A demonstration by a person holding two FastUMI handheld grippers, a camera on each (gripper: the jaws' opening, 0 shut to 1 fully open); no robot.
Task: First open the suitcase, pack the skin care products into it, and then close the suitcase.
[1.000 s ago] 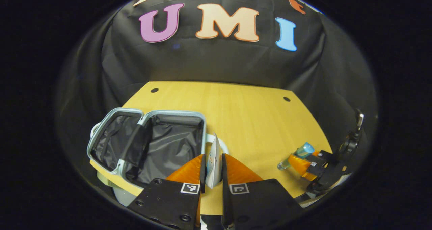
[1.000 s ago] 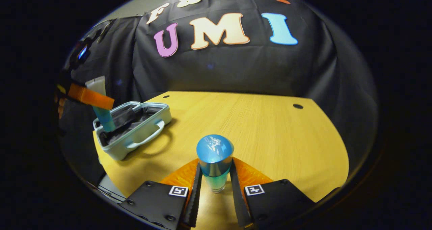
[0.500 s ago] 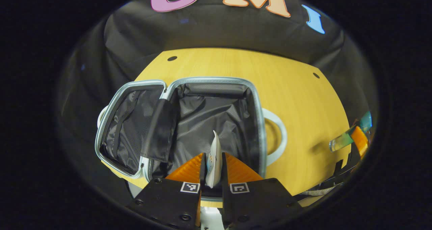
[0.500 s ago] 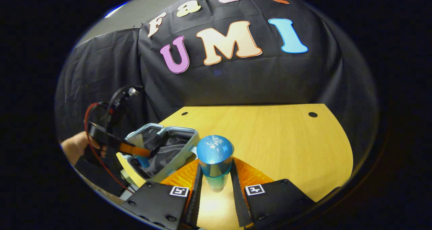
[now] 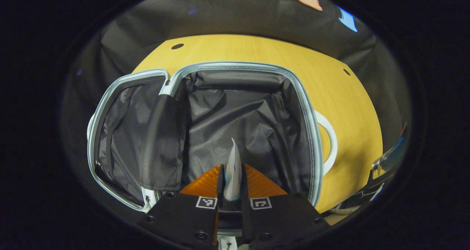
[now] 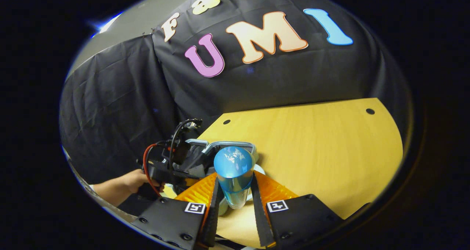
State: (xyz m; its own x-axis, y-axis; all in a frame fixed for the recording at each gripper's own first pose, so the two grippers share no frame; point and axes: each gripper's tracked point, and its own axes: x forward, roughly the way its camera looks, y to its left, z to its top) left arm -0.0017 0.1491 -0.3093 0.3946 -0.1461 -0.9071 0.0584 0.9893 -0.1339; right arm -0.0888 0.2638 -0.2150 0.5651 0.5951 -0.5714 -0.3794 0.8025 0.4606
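The open suitcase (image 5: 235, 77) is seen lying flat on the table (image 5: 349, 107), its dark-lined main compartment straight ahead at 12 o'clock of the left gripper (image 5: 232, 176). A flat tube (image 5: 232, 169) is clamped between that gripper's jaws, its long axis pointing into the compartment, so release is judged to come from this nearer hand. A blue-capped bottle (image 6: 234, 173) is pinched upright in the right gripper (image 6: 234, 191), with the suitcase just beyond at 11 o'clock.
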